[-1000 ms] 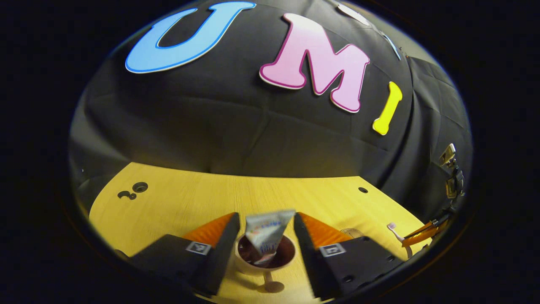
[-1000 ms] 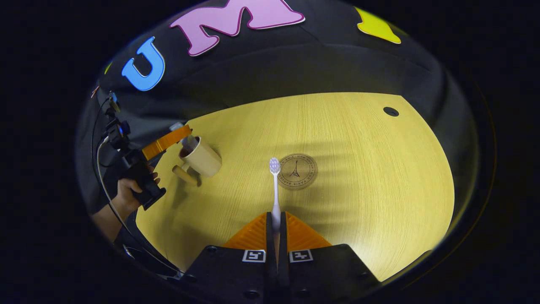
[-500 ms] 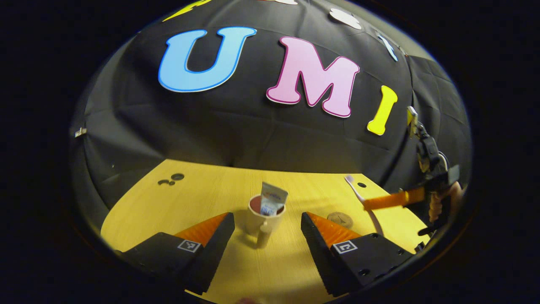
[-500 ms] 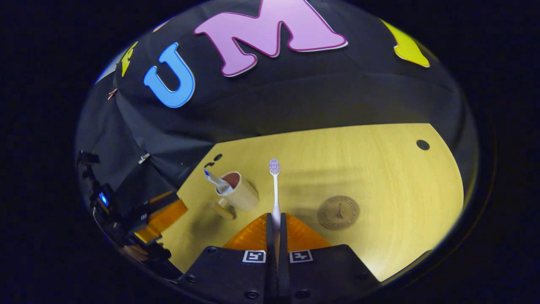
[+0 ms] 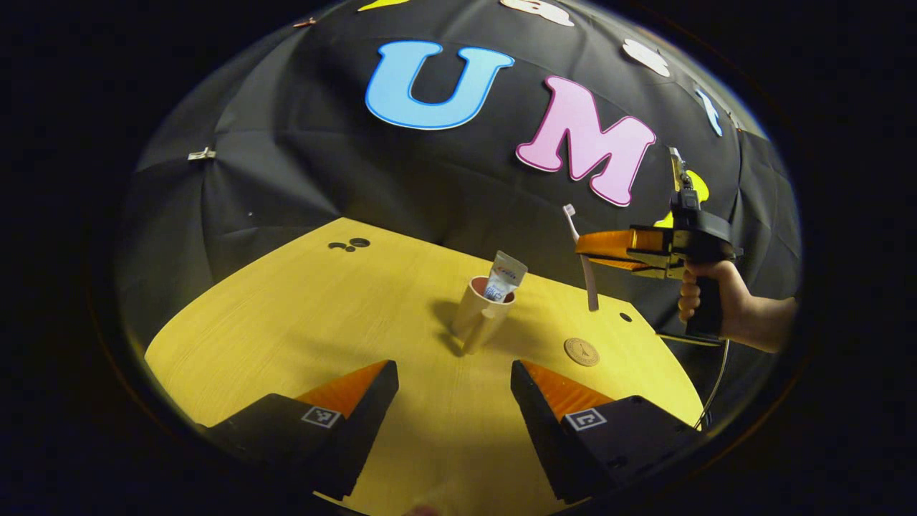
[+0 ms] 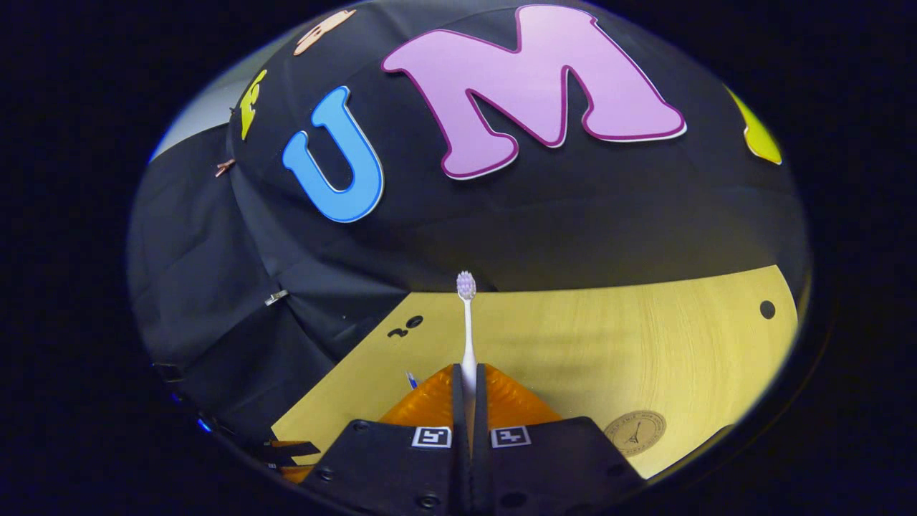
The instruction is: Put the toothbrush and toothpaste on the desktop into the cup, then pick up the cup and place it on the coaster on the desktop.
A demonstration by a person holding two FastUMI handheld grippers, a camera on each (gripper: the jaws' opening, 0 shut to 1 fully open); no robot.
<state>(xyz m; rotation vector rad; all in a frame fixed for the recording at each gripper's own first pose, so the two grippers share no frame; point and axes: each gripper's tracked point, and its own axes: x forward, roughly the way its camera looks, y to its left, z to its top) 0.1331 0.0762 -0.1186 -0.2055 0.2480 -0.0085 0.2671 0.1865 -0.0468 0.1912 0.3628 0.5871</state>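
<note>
Smooth beige cup [image 5: 478, 312] stands upright mid-bench, dark red inside, a stubby handle toward the viewer. Soft toothpaste tube [image 5: 503, 275] leans in it, crimped end up.

Right tool [image 5: 582, 245] is raised above the bench, just right of the cup, gripped by a hand [image 5: 706, 295]. It is clenched on a slim white toothbrush [image 6: 467, 331], bristles up.

Left tool [image 5: 454, 373] is released, its two fingers wide apart, holding nothing, low over the bench near the cup.

Round coaster [image 5: 582, 351] lies flat, right of the cup. Bench [image 5: 301, 315] is pale yellow wood grain with small dark holes. Creased black cloth wall behind.
</note>
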